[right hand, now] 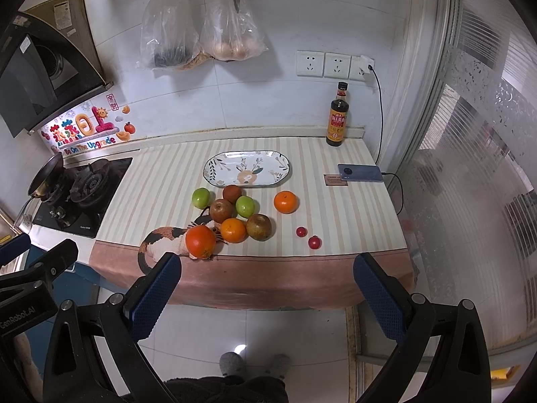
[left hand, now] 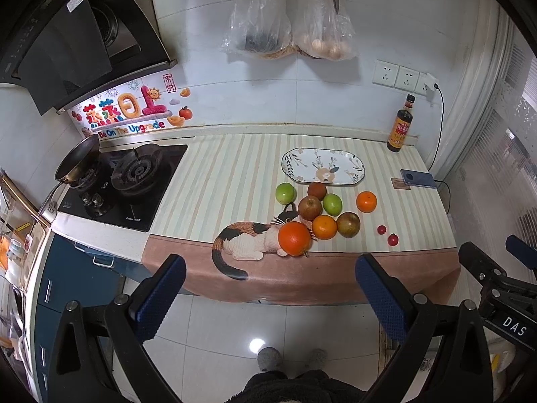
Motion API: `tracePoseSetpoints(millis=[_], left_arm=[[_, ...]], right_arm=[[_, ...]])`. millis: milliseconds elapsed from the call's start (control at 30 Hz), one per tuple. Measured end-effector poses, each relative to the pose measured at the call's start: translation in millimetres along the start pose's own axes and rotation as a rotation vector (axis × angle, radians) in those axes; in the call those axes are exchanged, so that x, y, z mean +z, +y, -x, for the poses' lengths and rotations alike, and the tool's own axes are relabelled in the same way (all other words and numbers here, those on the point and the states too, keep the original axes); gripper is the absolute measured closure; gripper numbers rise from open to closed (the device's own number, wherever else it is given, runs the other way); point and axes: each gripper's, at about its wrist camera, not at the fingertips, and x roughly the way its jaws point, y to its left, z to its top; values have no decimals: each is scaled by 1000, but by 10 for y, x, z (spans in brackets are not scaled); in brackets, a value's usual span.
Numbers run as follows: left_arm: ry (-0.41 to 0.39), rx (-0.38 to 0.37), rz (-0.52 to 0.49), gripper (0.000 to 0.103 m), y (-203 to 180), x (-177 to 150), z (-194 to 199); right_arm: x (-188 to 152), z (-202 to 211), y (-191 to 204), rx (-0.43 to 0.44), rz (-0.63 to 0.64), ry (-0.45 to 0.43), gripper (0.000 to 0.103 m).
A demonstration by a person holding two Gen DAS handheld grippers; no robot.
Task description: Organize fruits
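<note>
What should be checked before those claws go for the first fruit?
1. Left claw open, holding nothing: ok.
2. Right claw open, holding nothing: ok.
3. Plate bare, ready for fruit: ok.
4. Large orange nearest the counter's front edge, unobstructed: ok.
5. Two small red fruits lying apart from the pile: ok.
6. Claws over the counter: not ok, both hang above the floor.

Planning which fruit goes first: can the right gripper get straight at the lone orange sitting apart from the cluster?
Probably yes. The right gripper is open and held back from the counter, and the lone orange has bare cloth around it; only two small red fruits lie nearer, off to the right.
</note>
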Motion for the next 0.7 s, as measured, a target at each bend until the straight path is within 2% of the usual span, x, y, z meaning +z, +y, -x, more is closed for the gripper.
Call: tracePoseSetpoints(millis=[700], left_arm=[[-6, 4, -10, 0, -6, 36, 61]], right_arm=[[11, 15, 39, 6, -2, -5, 0]])
